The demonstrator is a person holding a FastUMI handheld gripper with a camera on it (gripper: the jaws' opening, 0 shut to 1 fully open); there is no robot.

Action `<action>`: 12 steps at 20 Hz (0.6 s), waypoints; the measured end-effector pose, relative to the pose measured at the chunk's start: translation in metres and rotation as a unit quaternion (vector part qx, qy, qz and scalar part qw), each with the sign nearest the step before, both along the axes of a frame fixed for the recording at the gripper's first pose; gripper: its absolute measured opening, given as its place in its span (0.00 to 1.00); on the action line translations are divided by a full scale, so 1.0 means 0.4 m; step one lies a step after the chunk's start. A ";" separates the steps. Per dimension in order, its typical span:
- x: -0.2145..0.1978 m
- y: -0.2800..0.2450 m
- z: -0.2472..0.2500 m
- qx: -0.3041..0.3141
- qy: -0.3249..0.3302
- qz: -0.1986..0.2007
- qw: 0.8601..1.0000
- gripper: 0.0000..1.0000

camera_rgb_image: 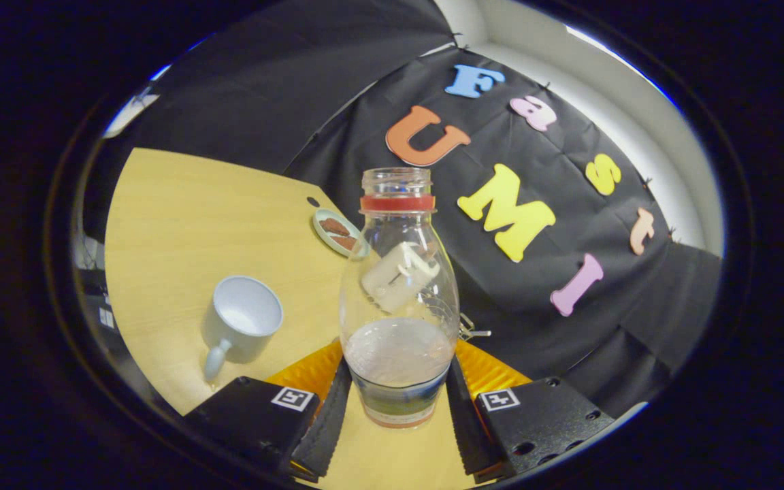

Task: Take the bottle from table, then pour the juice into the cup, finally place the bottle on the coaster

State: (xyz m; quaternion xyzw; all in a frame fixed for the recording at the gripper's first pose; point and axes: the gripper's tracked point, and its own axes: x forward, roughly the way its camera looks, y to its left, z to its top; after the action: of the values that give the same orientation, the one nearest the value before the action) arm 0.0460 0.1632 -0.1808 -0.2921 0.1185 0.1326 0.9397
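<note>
- We see the gripper [397, 401] closed on the bottle [399, 299]: both fingers press against the lower sides of its body, one on each side.
- We note a label band around the bottle's base; its print is too blurred to read. Each finger block carries a small square marker tag, not legible as text.
- We find the bottle upright between the fingers, long axis roughly vertical, open mouth pointing up. It is clear plastic with a red ring under the neck threads and no cap. A pale liquid fills the lower part.
- We locate the cup [242, 323] on the table [181, 218], off to the left of the fingers, with its handle pointing toward the gripper. We cannot tell its contents.
- We see a small round coaster [335, 231] farther back on the table, just behind the bottle's shoulder.
- The table is light wood. Black cloth forms the booth's wall behind it, with a white wall above.
</note>
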 end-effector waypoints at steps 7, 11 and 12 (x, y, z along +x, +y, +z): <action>-0.032 -0.031 0.035 0.175 0.024 -0.026 0.984 0.74; -0.040 -0.013 0.042 0.267 0.043 -0.020 0.962 0.74; -0.038 -0.009 0.047 0.281 0.043 -0.020 0.958 0.74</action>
State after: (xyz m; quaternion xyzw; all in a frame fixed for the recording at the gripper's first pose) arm 0.0309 0.1595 -0.1620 -0.0074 0.1225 0.1547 0.9803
